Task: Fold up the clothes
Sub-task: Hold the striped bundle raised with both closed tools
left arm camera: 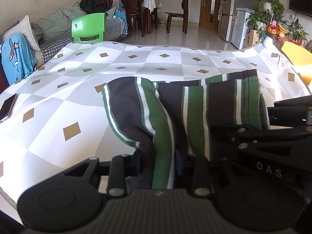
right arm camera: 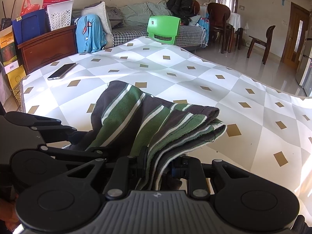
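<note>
Left wrist view is showing the left gripper (left arm camera: 159,161) at the near edge, its jaws pressing together on a bunched fold of the striped garment (left arm camera: 187,105), which is running between them in green, white and dark grey bands. Beside it on the right, the other tool's black frame is crowding in, touching the same cloth. Right wrist view is showing the right gripper (right arm camera: 161,165) likewise clamping the striped garment (right arm camera: 148,115), here pinching a stack of several layers whose hemmed edges are fanning out to the right just past the fingers. The cloth is hanging bunched between the two tools, its far part humping over the table cover (right arm camera: 195,74), a white and grey checked sheet with tan diamonds. Farther out on the left, a phone (right arm camera: 62,71) is lying flat on that cover, well apart from the garment. Beyond the table's far edge, a green plastic chair (right arm camera: 163,29) is standing against a houndstooth sofa (right arm camera: 187,34), with dark wooden dining chairs (right arm camera: 218,21) farther back.
</note>
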Demonstrator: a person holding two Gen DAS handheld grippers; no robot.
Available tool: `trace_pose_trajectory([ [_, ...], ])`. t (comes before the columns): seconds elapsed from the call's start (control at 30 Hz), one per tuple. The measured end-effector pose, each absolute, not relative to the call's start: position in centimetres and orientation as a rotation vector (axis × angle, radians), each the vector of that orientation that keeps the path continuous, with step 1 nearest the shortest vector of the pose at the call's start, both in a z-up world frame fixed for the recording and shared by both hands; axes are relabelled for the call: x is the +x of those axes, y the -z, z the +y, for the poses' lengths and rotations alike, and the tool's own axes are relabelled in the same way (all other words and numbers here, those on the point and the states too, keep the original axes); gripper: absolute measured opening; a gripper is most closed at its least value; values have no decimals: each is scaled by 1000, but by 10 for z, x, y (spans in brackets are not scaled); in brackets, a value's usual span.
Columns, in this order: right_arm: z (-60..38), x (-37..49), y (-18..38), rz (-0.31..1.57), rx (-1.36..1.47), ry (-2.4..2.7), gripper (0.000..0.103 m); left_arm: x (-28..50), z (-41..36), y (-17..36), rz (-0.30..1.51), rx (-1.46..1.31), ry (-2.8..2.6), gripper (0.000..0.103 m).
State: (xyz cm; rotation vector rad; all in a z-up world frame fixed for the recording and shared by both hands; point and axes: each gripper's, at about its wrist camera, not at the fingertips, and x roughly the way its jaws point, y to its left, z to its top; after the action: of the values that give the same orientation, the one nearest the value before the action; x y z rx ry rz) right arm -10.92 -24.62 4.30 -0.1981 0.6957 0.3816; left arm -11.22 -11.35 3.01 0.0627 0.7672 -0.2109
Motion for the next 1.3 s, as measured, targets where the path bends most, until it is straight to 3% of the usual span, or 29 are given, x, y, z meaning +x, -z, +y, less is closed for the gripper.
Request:
trace_pose_trajectory([
  [1.3,-283,-91,-31,710,-149,-323,22,-78,-156,-16,803,86,238,31],
])
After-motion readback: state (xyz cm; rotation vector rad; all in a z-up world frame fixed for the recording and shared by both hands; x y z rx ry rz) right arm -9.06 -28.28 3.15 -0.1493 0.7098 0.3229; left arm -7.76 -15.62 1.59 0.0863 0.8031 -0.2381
